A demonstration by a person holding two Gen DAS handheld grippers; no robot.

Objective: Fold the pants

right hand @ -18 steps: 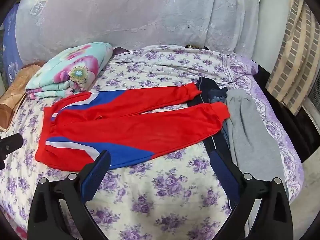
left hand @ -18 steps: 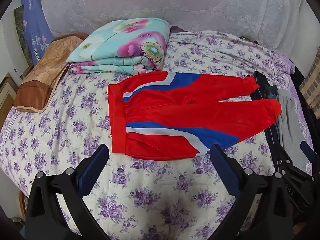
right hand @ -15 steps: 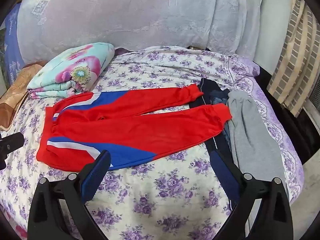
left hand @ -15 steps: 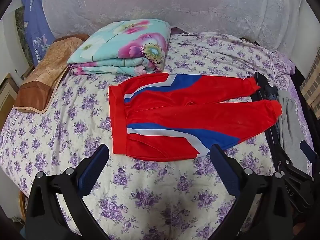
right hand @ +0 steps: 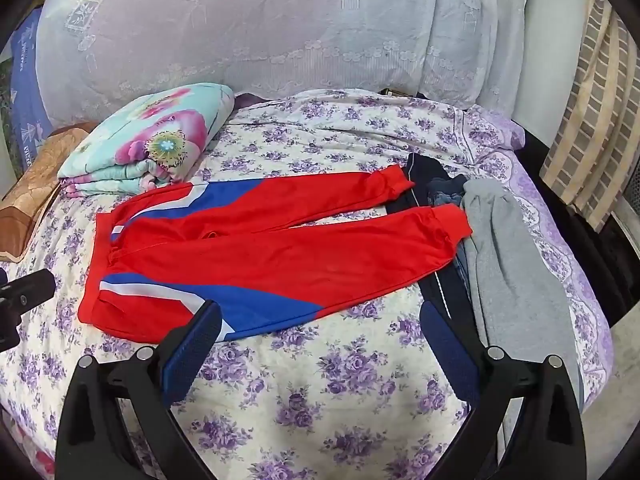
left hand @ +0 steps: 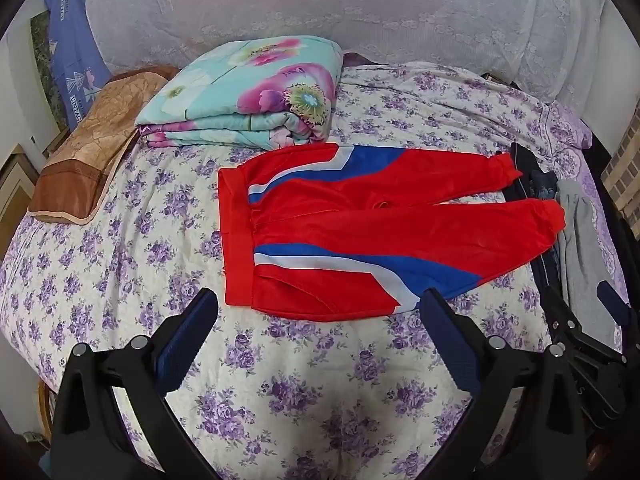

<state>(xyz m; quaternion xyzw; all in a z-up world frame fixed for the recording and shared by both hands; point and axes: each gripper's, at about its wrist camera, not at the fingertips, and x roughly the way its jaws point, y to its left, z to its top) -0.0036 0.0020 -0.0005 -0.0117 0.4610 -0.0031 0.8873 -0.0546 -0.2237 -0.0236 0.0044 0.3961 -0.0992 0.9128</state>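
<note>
Red track pants (left hand: 360, 236): I count one pair
Folded floral quilt (left hand: 248, 92): I see one
Brown pillow (left hand: 88, 148): one
Grey garment (right hand: 508, 264): one
Dark navy garment (right hand: 424, 176): one
Grippers I'm holding: two, left gripper (left hand: 320, 340) and right gripper (right hand: 320, 344)

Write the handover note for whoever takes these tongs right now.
Left tongs: open, empty, above the near edge of the bed.
Right tongs: open, empty, to the right of the left ones.
Red pants: spread flat on the bed, waistband left, both legs pointing right, cuffs beside a dark garment and a grey one.
Done: pants laid out.
Left: every fold; nothing is gripped yet.
</note>
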